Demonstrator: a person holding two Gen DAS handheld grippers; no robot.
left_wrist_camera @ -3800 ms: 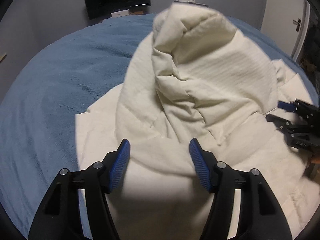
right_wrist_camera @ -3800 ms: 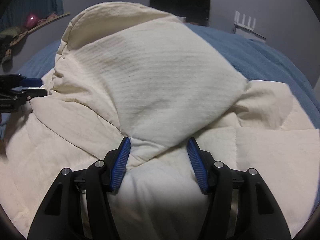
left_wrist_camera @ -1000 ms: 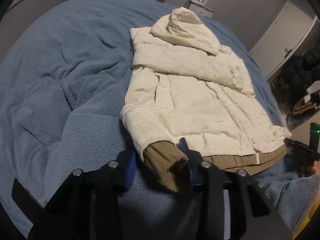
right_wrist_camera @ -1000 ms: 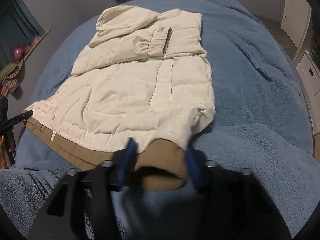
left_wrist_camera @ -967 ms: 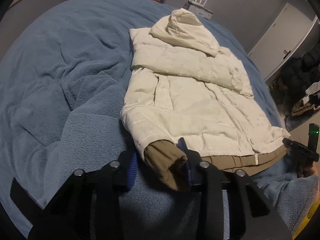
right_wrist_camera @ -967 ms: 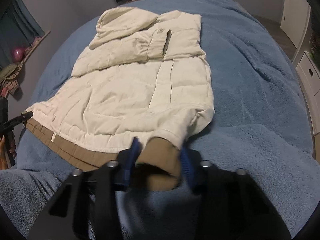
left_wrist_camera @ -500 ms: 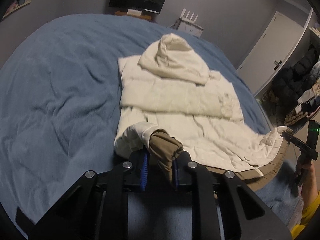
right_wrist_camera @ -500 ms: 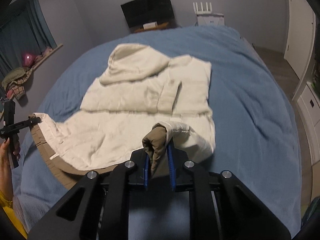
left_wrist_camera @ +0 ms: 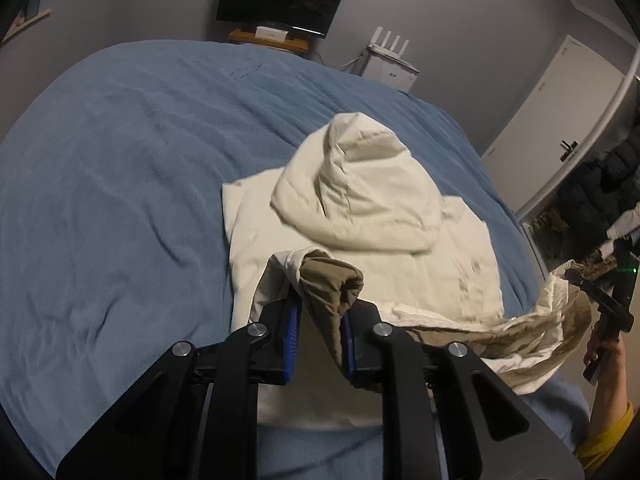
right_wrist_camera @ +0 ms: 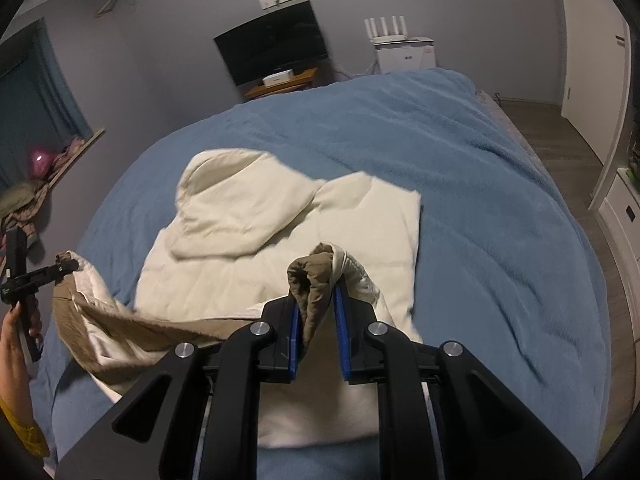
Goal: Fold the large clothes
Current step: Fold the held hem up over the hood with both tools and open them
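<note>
A cream hooded padded jacket (left_wrist_camera: 400,256) with a tan lining lies on the blue bedspread (left_wrist_camera: 120,184), hood (left_wrist_camera: 360,184) toward the far end. My left gripper (left_wrist_camera: 318,312) is shut on the tan corner of the hem (left_wrist_camera: 332,284), lifted off the bed. In the right wrist view the jacket (right_wrist_camera: 248,248) shows the same way, and my right gripper (right_wrist_camera: 316,312) is shut on the other tan hem corner (right_wrist_camera: 314,280). The raised hem sags between the two grippers. Each gripper also shows at the far edge of the other's view, held by a hand.
A dark screen (right_wrist_camera: 276,46) on a wooden stand and a white router unit (right_wrist_camera: 400,50) stand against the far wall. White doors (left_wrist_camera: 560,112) are at the right. A windowsill with clutter (right_wrist_camera: 40,168) is on the left. Blue bedspread (right_wrist_camera: 480,200) surrounds the jacket.
Both grippers closed on the tan hem corners, then lifted them and carried the hem over the jacket's body toward the hood. The lower half of the jacket has come up off the bed.
</note>
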